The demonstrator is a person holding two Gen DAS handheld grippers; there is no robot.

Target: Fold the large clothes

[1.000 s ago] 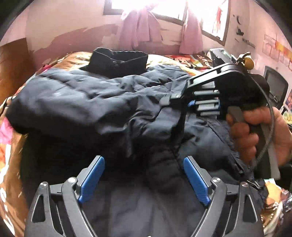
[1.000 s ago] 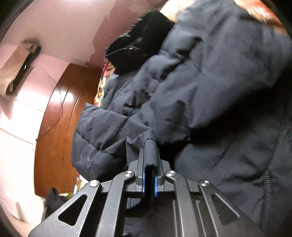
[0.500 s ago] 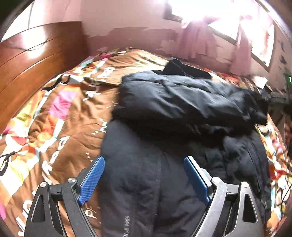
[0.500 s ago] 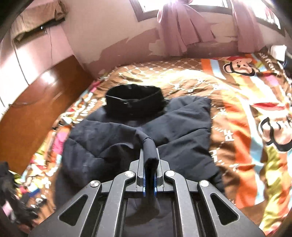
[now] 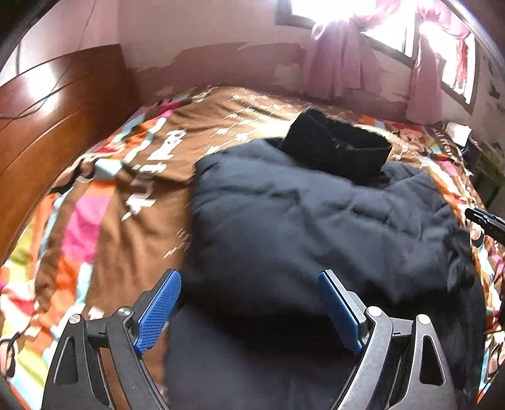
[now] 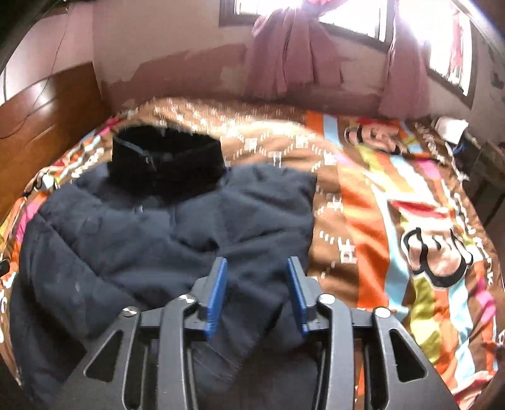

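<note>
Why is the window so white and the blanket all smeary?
Left wrist view: sunlight blows out the window, and motion smears the bedspread lettering. Right wrist view: same window glare, streaky bedspread; the fisheye lens bends the room's edges.

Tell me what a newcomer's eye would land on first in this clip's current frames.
The dark navy puffer jacket sprawls across the bed, its black collar toward the window. Under it, the loud cartoon-print bedspread fills the right side. Up close, the right gripper and the left gripper are both open over the jacket, blue fingers apart and gripping nothing.
</note>
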